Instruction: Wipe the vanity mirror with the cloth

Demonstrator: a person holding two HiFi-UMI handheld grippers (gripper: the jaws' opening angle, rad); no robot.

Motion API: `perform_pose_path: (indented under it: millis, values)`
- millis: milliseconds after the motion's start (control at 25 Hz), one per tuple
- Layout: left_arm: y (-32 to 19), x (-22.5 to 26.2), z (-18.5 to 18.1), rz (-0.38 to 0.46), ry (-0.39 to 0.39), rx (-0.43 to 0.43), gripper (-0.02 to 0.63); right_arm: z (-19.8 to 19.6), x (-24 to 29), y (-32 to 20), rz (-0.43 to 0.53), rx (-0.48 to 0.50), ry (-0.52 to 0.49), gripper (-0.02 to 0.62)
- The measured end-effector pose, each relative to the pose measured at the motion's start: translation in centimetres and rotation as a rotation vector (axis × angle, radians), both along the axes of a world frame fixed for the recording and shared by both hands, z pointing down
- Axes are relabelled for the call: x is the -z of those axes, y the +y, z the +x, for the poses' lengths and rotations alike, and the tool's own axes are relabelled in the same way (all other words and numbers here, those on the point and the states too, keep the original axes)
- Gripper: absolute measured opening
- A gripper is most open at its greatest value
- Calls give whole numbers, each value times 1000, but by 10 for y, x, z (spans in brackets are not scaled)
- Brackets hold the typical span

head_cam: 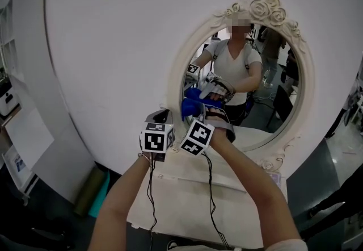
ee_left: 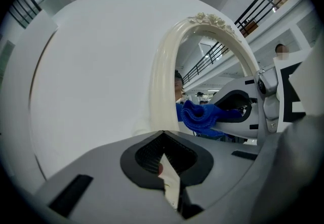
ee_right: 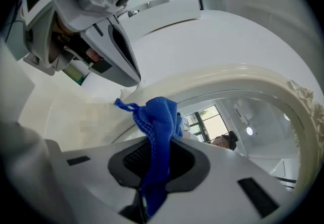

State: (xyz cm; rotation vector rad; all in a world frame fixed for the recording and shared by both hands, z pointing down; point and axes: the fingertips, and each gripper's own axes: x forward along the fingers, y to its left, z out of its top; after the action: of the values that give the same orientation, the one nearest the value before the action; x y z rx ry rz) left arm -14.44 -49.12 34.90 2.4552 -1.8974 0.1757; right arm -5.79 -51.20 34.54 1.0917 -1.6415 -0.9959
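An oval vanity mirror [head_cam: 266, 91] in a cream frame [head_cam: 174, 76] with carved roses stands on a white dresser [head_cam: 187, 193]. My right gripper [head_cam: 199, 111] is shut on a blue cloth [head_cam: 191, 105], which is bunched at the lower left of the glass, by the frame's inner edge. In the right gripper view the cloth [ee_right: 159, 121] hangs from the jaws [ee_right: 152, 164] in front of the frame [ee_right: 228, 78]. My left gripper [head_cam: 161, 116] is shut and holds nothing, just left of the right one, close to the frame [ee_left: 164, 81]. The left gripper view shows the cloth [ee_left: 202, 116] in the right gripper [ee_left: 243, 111].
A large round white panel [head_cam: 113, 45] backs the mirror. Shelving [head_cam: 11, 102] stands at the far left, and a green roll [head_cam: 91, 190] leans by the dresser on the floor. The glass reflects the person holding the grippers and the room behind.
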Motion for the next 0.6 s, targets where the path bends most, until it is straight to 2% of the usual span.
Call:
perform_pose_path:
  millis: [600]
  values:
    - [17,-106,26,-156,28,-38,3,32,-133,9,-168,-18,91,66]
